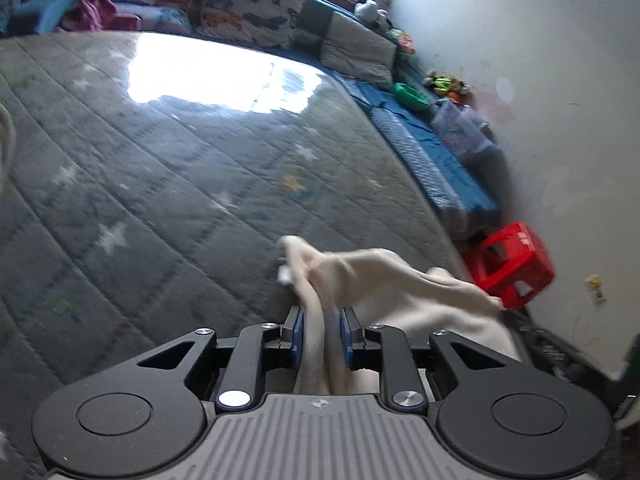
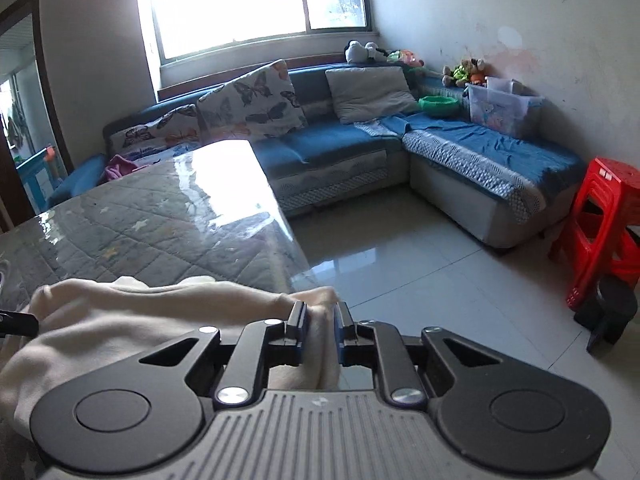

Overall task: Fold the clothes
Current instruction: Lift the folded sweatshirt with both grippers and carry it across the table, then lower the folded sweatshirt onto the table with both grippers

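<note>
Left claw (image 1: 322, 334) clamped on cream fleece garment (image 1: 384, 284); right claw (image 2: 320, 330) clamped likewise; grey quilted star-print table (image 1: 160, 184) at 12 o'clock.

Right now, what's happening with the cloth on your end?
A person is working with both tools on one cream garment over the quilted grey table. The left tool is shut on a bunched fold of it, and the right tool is shut on another part near the table's edge. The cloth hangs bunched between them, not yet laid flat or folded.
</note>
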Available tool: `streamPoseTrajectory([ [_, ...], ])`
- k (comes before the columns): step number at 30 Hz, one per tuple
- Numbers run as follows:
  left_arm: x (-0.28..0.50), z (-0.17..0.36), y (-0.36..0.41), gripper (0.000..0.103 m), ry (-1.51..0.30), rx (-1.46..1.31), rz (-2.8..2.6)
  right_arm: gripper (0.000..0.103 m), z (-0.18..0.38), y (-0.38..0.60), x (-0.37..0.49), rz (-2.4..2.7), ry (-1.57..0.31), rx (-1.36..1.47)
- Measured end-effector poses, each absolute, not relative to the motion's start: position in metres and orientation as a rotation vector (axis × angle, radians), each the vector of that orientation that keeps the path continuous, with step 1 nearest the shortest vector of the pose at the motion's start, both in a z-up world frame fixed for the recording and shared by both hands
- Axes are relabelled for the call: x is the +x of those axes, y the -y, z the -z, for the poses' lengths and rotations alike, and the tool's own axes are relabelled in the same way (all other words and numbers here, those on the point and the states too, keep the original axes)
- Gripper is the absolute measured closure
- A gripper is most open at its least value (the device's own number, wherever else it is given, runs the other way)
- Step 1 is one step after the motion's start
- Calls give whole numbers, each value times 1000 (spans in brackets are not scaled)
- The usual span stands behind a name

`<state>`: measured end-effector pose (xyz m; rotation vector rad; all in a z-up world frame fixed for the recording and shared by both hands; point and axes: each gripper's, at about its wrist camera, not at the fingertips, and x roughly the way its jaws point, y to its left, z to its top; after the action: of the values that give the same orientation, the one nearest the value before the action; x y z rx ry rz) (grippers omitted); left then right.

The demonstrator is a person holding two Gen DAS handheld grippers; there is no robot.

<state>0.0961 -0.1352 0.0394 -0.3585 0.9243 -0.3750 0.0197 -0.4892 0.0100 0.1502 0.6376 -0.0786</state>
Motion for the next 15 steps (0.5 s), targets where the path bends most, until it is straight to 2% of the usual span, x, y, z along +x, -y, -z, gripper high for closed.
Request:
streamPoseTrajectory([
  [4,100,-48,130,81,-894,-360,364,87,-22,491,18,49,-597,161],
  [6,101,-52,133,78,-879,-357,379,87,-24,486,23,-6,-602,173],
  [8,104,-52,140,65,-877,-342,386,87,-23,476,28,-51,-613,165],
  [15,124,-40,157,65,-913,-294,385,87,-11,446,54,-132,-666,118],
])
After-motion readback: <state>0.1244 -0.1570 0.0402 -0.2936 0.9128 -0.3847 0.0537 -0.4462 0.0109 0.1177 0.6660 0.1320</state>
